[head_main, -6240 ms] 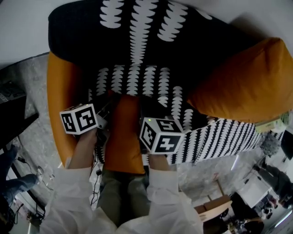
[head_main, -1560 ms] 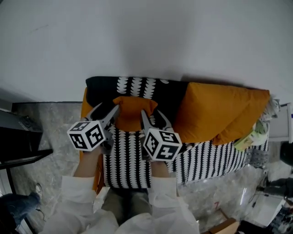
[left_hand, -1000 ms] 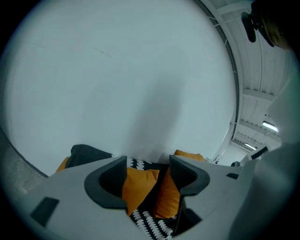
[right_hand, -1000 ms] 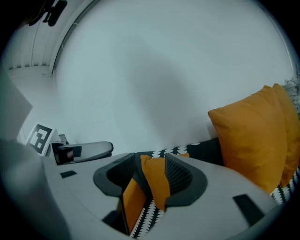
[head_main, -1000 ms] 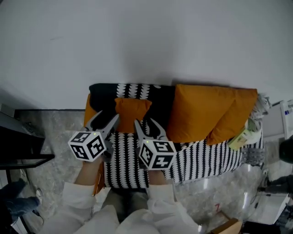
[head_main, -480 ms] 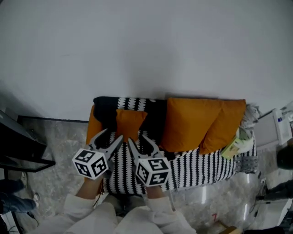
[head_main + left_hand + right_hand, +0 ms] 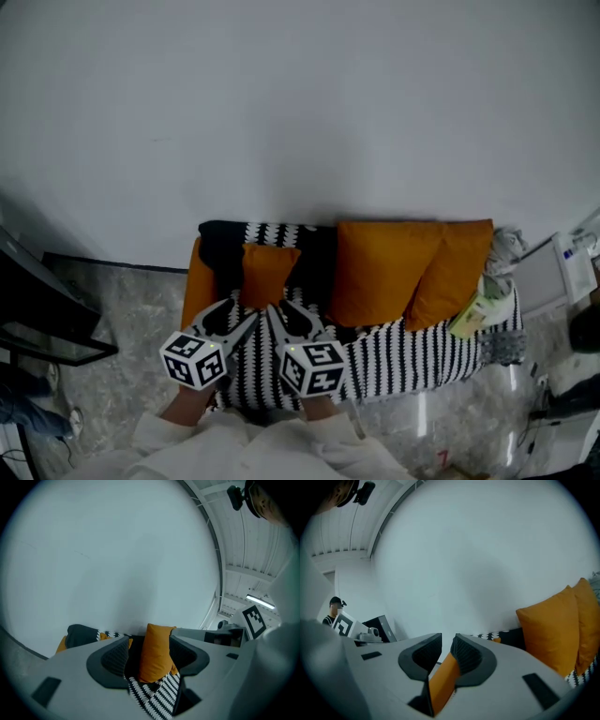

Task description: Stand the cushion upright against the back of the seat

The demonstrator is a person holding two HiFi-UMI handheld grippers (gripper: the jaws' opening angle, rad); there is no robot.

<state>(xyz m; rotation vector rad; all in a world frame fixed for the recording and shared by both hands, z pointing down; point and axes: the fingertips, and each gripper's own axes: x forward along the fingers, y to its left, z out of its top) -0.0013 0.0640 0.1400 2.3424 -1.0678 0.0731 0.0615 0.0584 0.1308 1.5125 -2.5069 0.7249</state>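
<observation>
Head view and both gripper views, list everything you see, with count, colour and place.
sofa: one, black-and-white patterned, against the wall
small cushion: one, orange, upright against the sofa back, left end
large cushions: two, orange, leaning on the back, right half
armrest: one, orange, sofa's left end
wall: one, white, behind the sofa
floor: one, grey, around the sofa
sleeves: two, white, bottom edge
left tongs: one, grey, open and empty, short of the small cushion
right tongs: one, grey, jaws just been closing, narrowly apart, nothing between them
</observation>
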